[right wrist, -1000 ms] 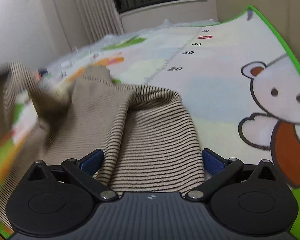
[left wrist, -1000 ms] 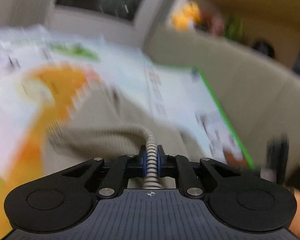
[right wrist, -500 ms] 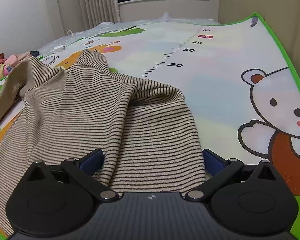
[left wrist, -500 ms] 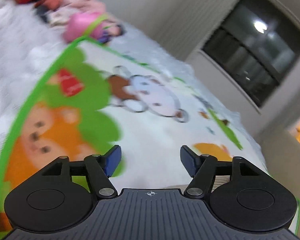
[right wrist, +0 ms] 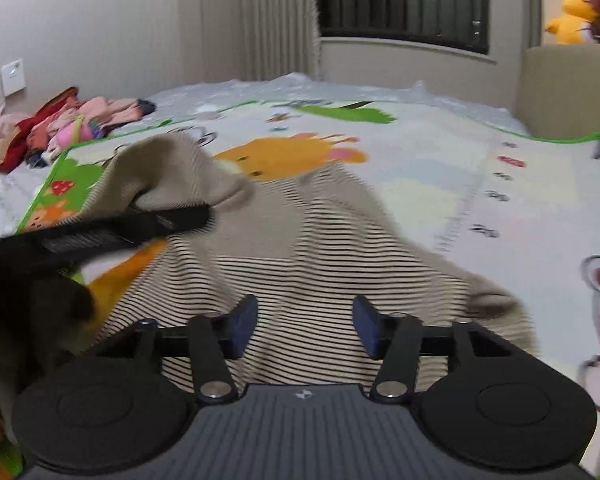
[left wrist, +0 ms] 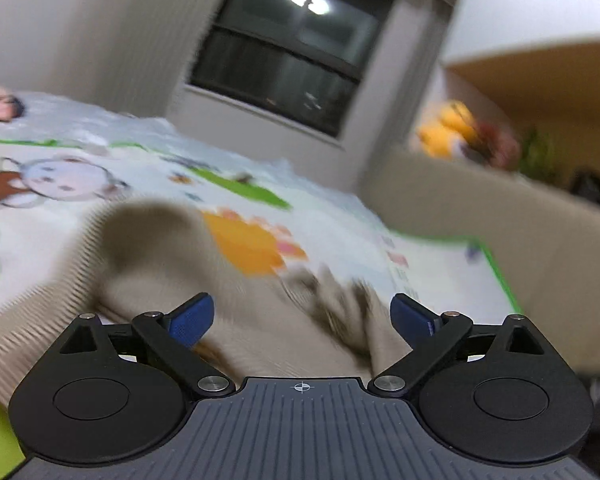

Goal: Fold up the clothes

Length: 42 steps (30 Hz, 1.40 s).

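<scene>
A beige sweater with thin dark stripes (right wrist: 308, 248) lies rumpled on a cartoon play mat (right wrist: 440, 168). My right gripper (right wrist: 305, 325) hovers low over its near part. Its jaws are closing, with striped cloth lying between the pads, which do not press on it. In the blurred left wrist view the sweater (left wrist: 148, 248) spreads over the mat (left wrist: 100, 168). My left gripper (left wrist: 302, 316) is over it, jaws opening wide and holding nothing. In the right wrist view, the left gripper's black finger (right wrist: 160, 222) reaches in from the left under a raised hump of the sweater.
A pile of pink and red clothes (right wrist: 60, 120) sits off the mat's far left corner. A beige padded wall (left wrist: 500, 232) borders the mat on the right, with a yellow plush toy (right wrist: 570, 16) on top. A dark window (left wrist: 292, 52) is behind.
The left gripper, shut on a striped fold a second ago, has let go, swung away and come back open over the sweater. The right jaws have narrowed, and its view has shifted across the sweater.
</scene>
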{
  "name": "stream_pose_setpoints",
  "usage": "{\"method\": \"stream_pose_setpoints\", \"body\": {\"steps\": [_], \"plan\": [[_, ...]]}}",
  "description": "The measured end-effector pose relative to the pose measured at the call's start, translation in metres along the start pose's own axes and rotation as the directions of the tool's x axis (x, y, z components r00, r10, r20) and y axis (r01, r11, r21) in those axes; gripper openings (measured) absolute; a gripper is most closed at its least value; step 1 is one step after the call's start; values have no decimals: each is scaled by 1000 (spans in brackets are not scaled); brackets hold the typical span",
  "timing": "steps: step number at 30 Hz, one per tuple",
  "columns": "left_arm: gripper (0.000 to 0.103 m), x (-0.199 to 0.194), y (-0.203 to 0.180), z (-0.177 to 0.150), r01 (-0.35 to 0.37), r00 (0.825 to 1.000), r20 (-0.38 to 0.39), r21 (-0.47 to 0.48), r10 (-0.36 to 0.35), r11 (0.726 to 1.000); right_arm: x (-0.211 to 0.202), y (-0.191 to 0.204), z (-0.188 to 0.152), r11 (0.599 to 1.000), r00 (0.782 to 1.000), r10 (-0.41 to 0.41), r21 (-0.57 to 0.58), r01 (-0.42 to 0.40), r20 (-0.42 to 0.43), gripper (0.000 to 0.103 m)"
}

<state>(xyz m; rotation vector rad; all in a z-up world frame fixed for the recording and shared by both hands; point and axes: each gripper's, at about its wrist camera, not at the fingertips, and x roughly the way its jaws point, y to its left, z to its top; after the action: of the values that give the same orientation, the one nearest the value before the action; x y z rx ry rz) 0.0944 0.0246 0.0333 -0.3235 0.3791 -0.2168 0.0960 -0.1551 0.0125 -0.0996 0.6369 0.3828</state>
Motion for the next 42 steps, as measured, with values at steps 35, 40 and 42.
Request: {"method": "stream_pose_setpoints", "body": {"steps": [35,40,42], "plan": [[103,28,64,-21,28,994,-91,-289,-56,957,4,25,-15,998,996,-52,-32,50,-66,41],[103,28,65,-21,32,994,-89,-294,-60,955,17,37,-12,959,992,-93,-276,68,-81,4],[103,28,65,-21,33,994,-88,-296,-62,955,10,34,-4,915,990,-127,-392,94,-58,4]]}}
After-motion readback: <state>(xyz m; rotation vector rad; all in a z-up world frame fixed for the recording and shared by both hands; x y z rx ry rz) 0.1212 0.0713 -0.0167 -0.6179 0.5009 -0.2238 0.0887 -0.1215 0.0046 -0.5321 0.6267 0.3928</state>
